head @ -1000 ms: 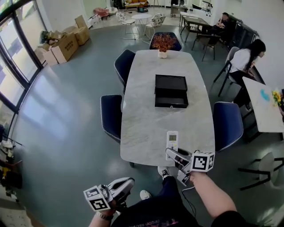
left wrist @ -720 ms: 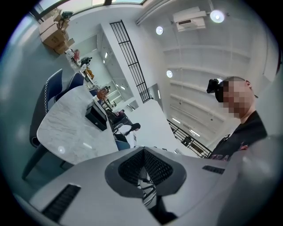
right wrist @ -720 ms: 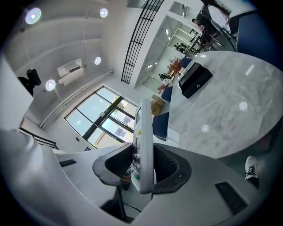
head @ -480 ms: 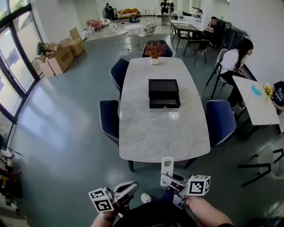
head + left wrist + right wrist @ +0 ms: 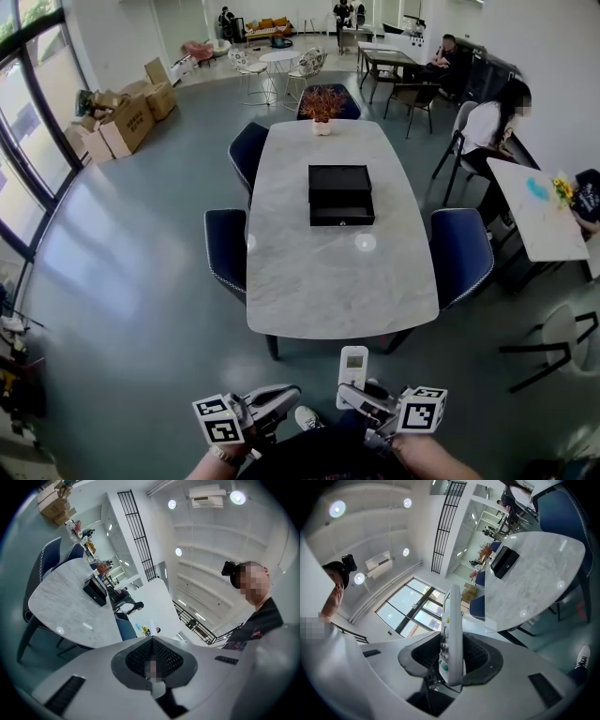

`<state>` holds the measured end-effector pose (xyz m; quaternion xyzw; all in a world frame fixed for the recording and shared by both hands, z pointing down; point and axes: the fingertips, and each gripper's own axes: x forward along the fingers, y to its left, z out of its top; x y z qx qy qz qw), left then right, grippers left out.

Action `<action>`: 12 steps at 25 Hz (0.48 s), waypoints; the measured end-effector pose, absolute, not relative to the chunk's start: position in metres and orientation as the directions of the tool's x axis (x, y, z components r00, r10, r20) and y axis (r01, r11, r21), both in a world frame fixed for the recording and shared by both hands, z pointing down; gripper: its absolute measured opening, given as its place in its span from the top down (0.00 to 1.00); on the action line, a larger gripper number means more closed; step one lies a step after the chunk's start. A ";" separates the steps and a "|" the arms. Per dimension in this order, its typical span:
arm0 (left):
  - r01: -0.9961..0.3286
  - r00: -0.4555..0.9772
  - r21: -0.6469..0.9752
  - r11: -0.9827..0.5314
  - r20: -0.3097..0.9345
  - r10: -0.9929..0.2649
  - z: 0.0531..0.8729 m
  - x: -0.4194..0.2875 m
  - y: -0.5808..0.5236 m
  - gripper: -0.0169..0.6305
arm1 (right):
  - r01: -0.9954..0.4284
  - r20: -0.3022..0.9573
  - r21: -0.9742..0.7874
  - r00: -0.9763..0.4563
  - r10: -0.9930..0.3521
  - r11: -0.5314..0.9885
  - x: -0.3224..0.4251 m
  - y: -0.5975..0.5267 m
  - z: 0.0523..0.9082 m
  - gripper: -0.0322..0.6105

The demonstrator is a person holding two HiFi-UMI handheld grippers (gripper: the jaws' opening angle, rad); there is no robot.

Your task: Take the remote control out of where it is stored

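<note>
A white remote control (image 5: 353, 362) with a small screen sticks up out of my right gripper (image 5: 354, 395), which is shut on its lower end, down near my body and clear of the table's near edge. In the right gripper view the remote (image 5: 453, 637) stands edge-on between the pads. The black drawer box (image 5: 340, 195) it came from rests mid-table on the marble table (image 5: 328, 291), its lower drawer pulled out a little. My left gripper (image 5: 281, 397) hangs low beside my legs, jaws together with nothing in them; its own view shows the pads (image 5: 140, 656) closed.
Blue chairs (image 5: 225, 251) (image 5: 461, 255) flank the table, and a potted plant (image 5: 322, 103) stands at its far end. Cardboard boxes (image 5: 127, 117) lie at the left wall. A seated person (image 5: 489, 124) and a second table (image 5: 532, 214) are at the right.
I have stepped back from the table. My right gripper has carried the remote from over the table's near edge to in front of my body. The left gripper has barely shifted.
</note>
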<state>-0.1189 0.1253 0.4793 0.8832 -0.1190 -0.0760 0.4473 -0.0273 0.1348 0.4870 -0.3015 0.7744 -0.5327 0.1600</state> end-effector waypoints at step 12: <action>-0.145 0.961 0.797 -0.587 -0.028 -0.275 0.474 -0.115 0.129 0.97 | -0.249 0.016 -0.924 -0.783 -0.622 0.289 -0.036 0.146 0.477 0.73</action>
